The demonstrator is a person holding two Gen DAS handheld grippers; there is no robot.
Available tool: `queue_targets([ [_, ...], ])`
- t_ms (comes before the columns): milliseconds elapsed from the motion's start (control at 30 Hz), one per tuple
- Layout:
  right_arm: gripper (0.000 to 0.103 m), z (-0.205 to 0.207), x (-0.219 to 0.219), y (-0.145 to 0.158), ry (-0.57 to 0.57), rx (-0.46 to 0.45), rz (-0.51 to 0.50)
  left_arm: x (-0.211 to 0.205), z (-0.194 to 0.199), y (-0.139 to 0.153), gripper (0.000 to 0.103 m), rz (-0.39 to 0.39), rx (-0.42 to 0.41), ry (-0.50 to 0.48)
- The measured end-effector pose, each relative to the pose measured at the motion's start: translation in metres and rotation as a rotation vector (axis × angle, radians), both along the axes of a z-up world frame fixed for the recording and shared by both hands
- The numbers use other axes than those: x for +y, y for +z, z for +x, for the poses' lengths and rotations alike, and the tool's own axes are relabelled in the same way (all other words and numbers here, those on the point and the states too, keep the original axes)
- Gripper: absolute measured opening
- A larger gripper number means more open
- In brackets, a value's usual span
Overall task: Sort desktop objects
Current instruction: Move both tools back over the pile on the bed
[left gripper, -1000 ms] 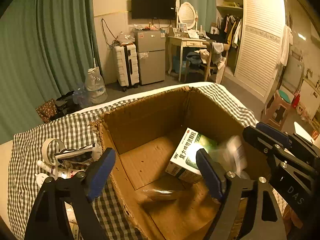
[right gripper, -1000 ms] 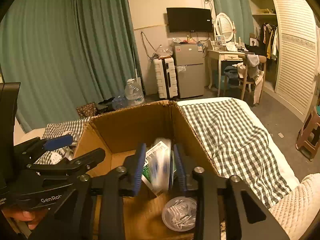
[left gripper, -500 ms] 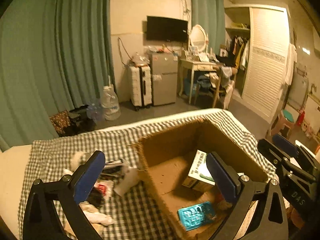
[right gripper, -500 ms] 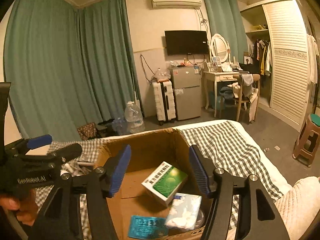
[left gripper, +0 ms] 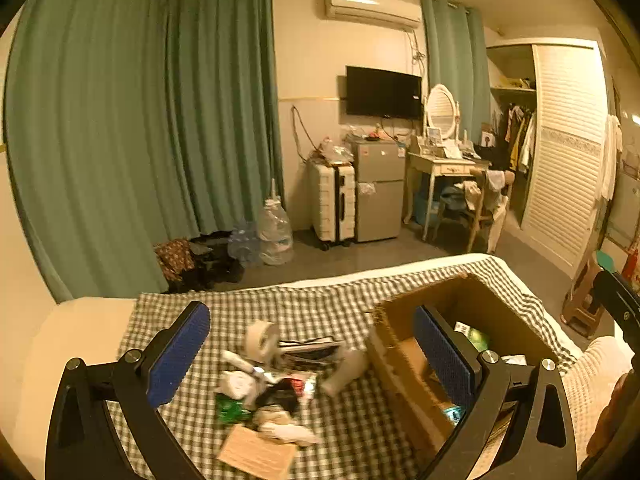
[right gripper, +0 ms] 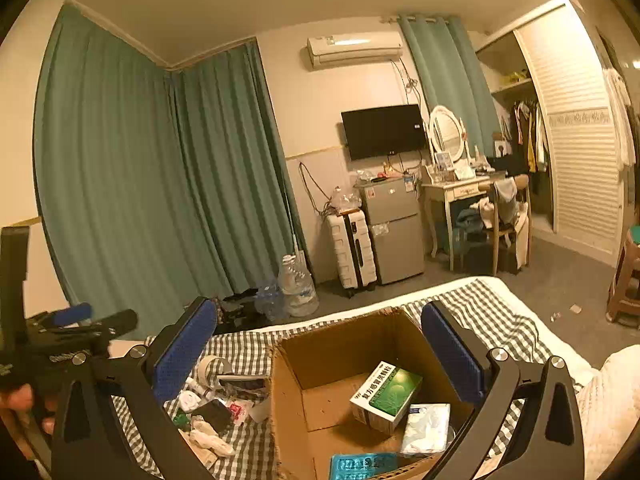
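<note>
Desktop objects (left gripper: 272,384): pile left on bed, beside cardboard box (right gripper: 344,344) already holding several. Left hand-held gripper (left gripper: 312,356) released, empty; right hand-held gripper (right gripper: 320,352) jaws opening, empty.

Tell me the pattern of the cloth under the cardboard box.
Dark green-and-white check on the cloth; clearest in the right wrist view, around the cardboard box.

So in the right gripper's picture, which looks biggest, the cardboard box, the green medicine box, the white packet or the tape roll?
Biggest to smallest, as they look in that view:
1. cardboard box
2. green medicine box
3. white packet, only a bit smaller than the medicine box
4. tape roll, though it lies farther away, so it may look smaller than it really is
</note>
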State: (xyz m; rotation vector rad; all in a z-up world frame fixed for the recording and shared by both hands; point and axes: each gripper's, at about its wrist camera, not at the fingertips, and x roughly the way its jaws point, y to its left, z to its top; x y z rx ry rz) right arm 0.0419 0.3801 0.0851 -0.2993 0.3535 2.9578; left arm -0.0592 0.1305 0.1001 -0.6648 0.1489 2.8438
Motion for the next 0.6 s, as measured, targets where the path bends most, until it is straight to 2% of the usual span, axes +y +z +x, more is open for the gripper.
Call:
queue_targets([
  [267,0.103,0.003,-0.039,0.012,0.026,0.029,0.039,-0.061,0.006,0.002,0.103,-0.015,0.024,0.111],
  [400,0.103,0.002,-0.062,0.012,0.046,0.04,0.086,-0.088,-0.001,-0.005,0.103,-0.011,-0.005,0.177],
  [500,0.103,-0.003,-0.074,0.008,0.086,0.04,0.089,-0.104,-0.007,-0.016,0.103,-0.042,-0.043,0.25],
  [600,0.103,-0.012,-0.089,0.001,0.133,0.025,0.101,-0.115,-0.006,-0.03,0.103,-0.104,-0.024,0.32],
])
